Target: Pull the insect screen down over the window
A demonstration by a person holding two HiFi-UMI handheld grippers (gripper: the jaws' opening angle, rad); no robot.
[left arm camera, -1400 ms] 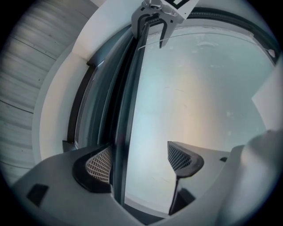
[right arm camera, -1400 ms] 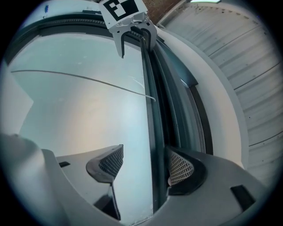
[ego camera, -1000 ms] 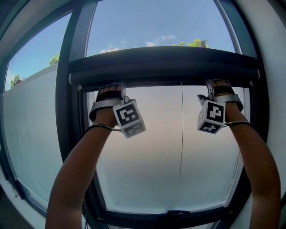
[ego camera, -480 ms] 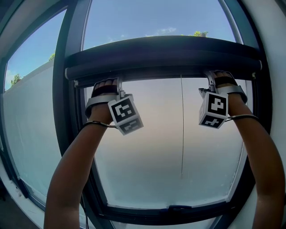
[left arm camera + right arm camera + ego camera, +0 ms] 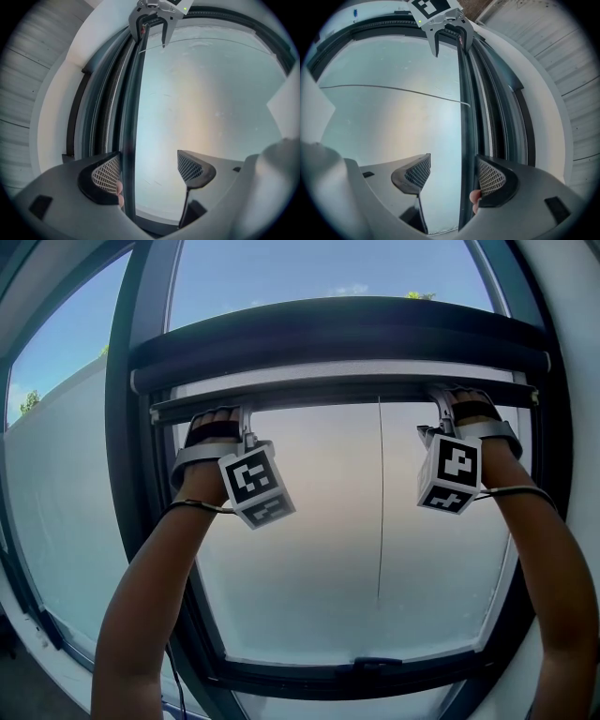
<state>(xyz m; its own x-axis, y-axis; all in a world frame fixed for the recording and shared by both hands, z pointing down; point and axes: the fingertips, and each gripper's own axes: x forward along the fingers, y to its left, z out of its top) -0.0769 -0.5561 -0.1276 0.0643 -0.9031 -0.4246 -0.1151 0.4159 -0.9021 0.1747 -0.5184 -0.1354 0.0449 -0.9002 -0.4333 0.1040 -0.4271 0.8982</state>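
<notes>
The dark pull bar (image 5: 337, 390) of the insect screen hangs just under its roller housing (image 5: 337, 334) at the window's top. A narrow pale strip of screen (image 5: 337, 373) shows between them. My left gripper (image 5: 246, 420) reaches up to the bar's left end and my right gripper (image 5: 441, 401) to its right end. In the left gripper view the bar (image 5: 129, 140) passes between the open jaws (image 5: 149, 171), close to the left pad. In the right gripper view the bar (image 5: 466, 140) runs beside the right pad of the open jaws (image 5: 453, 176).
A thin cord (image 5: 379, 512) hangs from the bar down the middle of the frosted pane. The dark window frame (image 5: 141, 521) closes in both sides, with a handle (image 5: 373, 664) on the bottom rail. White wall (image 5: 572, 352) lies to the right.
The pull bar has come down away from the roller housing, and a pale strip of screen now shows between them. Both grippers have stayed on the bar.
</notes>
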